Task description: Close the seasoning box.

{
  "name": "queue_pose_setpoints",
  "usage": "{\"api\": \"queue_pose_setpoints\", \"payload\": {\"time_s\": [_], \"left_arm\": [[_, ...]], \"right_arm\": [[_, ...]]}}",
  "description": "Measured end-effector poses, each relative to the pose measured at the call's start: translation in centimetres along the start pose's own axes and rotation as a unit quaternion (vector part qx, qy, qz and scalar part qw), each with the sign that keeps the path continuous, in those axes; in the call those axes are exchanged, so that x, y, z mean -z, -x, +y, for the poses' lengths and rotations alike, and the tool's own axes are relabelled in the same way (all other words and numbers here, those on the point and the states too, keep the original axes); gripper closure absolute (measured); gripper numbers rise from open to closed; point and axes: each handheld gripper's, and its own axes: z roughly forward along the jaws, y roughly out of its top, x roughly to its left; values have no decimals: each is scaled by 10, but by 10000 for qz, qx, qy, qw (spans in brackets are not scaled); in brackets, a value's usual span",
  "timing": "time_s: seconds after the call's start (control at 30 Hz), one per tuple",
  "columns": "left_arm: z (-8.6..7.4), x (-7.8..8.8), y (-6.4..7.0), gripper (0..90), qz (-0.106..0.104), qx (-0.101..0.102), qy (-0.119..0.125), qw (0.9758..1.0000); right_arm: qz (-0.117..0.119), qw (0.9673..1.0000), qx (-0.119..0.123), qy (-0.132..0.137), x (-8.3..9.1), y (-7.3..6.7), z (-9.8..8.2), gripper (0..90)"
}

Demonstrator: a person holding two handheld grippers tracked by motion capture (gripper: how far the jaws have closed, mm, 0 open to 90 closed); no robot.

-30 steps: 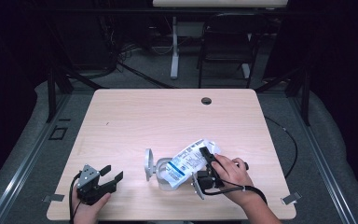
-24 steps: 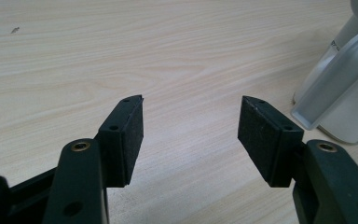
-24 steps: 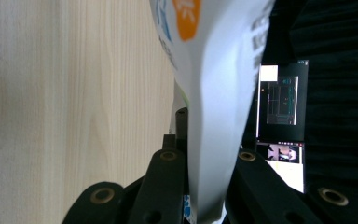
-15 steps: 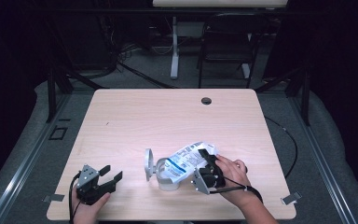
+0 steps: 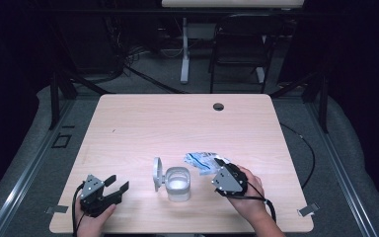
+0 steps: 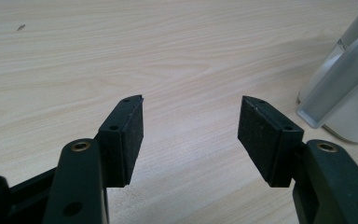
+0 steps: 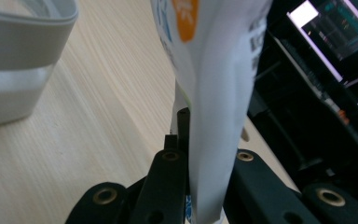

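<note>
While right gripper clamps white printed pouch just beside clear container with lid open, I judge pouring step: I keep pouch mouth over rim, tilt slowly. Left gripper jaws wide apart, empty, near table front edge.

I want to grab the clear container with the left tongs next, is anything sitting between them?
Nothing visible does. Bare table lies between the open left tongs and the clear container; its flipped-open lid stands on the near side.
</note>
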Motion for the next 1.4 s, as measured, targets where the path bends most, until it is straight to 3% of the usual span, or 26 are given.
{"api": "queue_pose_setpoints", "payload": {"time_s": [0.17,0.3,0.53,0.6,0.7,0.8,0.93,1.13,1.27,1.4], "left_arm": [[0,0,0,409,-7,-4,2,10000],[0,-1,0,409,-11,5,27,10000],[0,0,0,409,-8,5,36,10000],[0,0,1,409,-1,8,46,10000],[0,0,0,409,-4,5,29,10000],[0,1,0,409,-11,3,25,10000],[1,1,1,409,-27,10,55,10000],[0,0,1,409,-25,12,50,10000],[0,0,2,409,-20,-19,17,10000],[0,0,2,409,-15,-17,18,10000]], "right_arm": [[116,9975,-691,45,-1,4,-8,882],[222,9926,-1189,76,-1,6,-14,882],[285,9785,-2034,-173,-4,10,-22,883],[323,9719,-2318,-238,-5,12,-25,884],[383,9660,-2534,-326,-7,13,-29,885],[339,9628,-2639,-469,-9,11,-32,884],[271,9508,-3025,-612,-12,9,-40,883],[232,9394,-3334,-765,-16,6,-50,882],[213,9361,-3380,-955,-21,5,-55,881],[198,9375,-3332,-985,-21,4,-56,875]]}}
